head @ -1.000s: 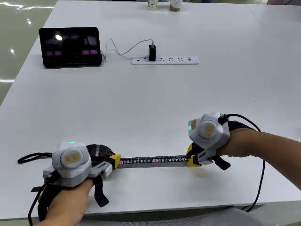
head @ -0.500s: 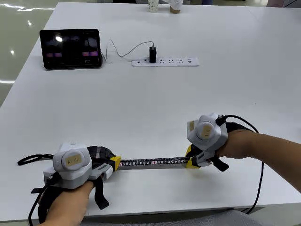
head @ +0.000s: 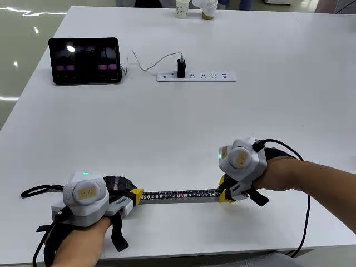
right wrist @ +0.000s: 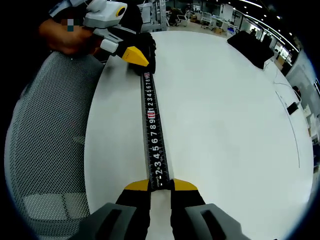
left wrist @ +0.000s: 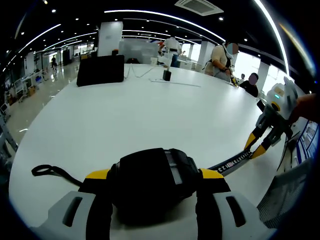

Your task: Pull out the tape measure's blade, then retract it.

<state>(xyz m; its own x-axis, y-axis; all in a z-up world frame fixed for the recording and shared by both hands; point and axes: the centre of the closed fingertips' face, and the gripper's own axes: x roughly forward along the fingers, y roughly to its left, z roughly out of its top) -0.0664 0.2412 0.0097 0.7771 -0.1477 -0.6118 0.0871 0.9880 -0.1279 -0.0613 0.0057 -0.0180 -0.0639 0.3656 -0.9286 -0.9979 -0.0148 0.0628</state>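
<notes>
Two grippers work at the table's near edge. Left gripper is clamped around the black tape measure case. Right gripper is pinched onto the blade at its low-number end. Blade lies flat, stretched between them, numbers up. Farther back: power strip, dark tablet.

We see a big white table. On its far left side a dark tablet stands up, with small pink lights on its screen. To the right of it lies a white power strip with a black plug in it. A thin wire runs from the plug toward the tablet. A small cup stands at the far edge. The floor on the left is shiny.
</notes>
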